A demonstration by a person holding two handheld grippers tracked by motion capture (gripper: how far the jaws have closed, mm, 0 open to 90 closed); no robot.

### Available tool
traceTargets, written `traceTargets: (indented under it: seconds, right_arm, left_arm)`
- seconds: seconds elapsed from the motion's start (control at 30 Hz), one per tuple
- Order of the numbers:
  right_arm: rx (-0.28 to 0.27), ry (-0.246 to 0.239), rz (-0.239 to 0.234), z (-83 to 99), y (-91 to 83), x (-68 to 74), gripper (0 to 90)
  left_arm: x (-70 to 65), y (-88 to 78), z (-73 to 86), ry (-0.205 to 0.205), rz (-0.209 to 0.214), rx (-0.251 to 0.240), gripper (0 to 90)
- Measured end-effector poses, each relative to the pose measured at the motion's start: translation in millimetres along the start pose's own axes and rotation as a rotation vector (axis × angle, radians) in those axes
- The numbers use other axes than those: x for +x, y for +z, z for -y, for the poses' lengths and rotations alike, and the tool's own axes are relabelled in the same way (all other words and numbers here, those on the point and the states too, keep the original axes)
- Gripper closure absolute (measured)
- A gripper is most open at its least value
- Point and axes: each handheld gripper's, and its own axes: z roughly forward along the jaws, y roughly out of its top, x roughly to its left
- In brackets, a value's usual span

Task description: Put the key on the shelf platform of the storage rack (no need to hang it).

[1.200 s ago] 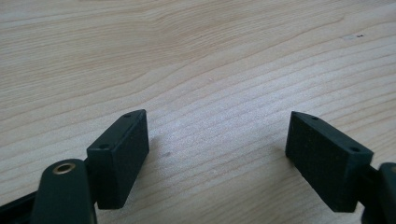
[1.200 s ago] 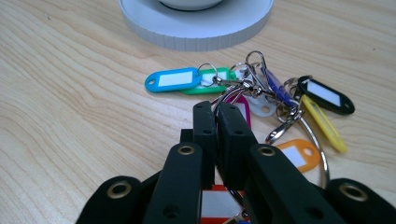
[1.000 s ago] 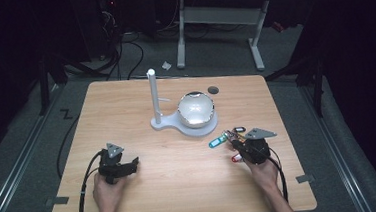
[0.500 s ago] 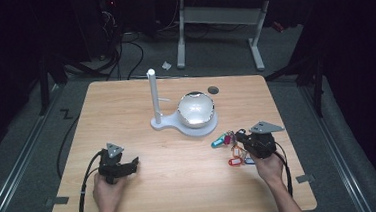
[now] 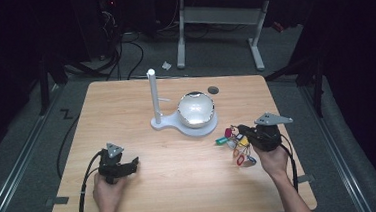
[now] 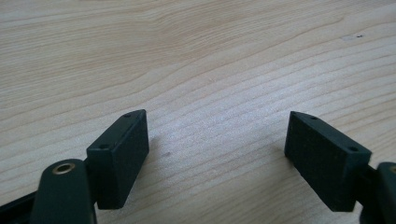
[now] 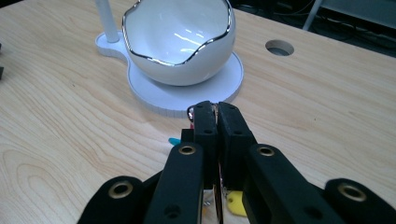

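My right claw (image 5: 238, 132) is clamped on a bunch of keys with coloured tags (image 5: 236, 145), which hangs just above the bench (image 5: 181, 186), a little to the right of the white stand (image 5: 177, 127) that carries the egg-shaped bowl (image 5: 195, 109) and an upright post (image 5: 152, 96). My left claw (image 5: 130, 165) rests low on the bench near its front left, jaws wide apart with nothing but bare wood between them.

In the right gripper view the two jaws sit pressed together, and I judge that they pinch only a thin piece of the bunch, a ring or a tag edge. That is the risk: the rest dangles freely, so a quick swing could set it rocking and work the pinched piece out of the pads. The loose tags could also catch on the wavy silver rim of the bowl, or knock the bowl on its stand, if I bring them in too low. If the post is the goal, a swaying ring would be hard to thread over its tip.

What I cannot make out is how the grip sits. My own jaws cover the bunch, leaving a sliver of yellow tag (image 7: 236, 203) and a bit of teal (image 7: 174, 141) peeking out. From the high view the tags are a small blurred cluster, so I cannot count the keys.
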Motion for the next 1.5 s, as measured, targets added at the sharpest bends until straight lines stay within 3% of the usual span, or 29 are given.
traceTargets:
  seconds: [0.43,0.87,1.5]
  right_arm:
    - [-0.034,-0.036,-0.009,-24.2,-12.4,1.1,87.9]
    - [-0.069,-0.053,-0.057,-54.3,-18.6,2.2,87.9]
    - [-0.063,-0.084,-0.123,-96.2,-18.8,5.4,87.8]
  left_arm:
    - [0.0,0.0,0.0,0.0,0.0,0.0,22.2]
    - [0.0,0.0,0.0,-0.001,0.0,-0.001,22.2]
    - [-0.1,0.0,0.0,-0.001,0.0,-0.001,22.2]
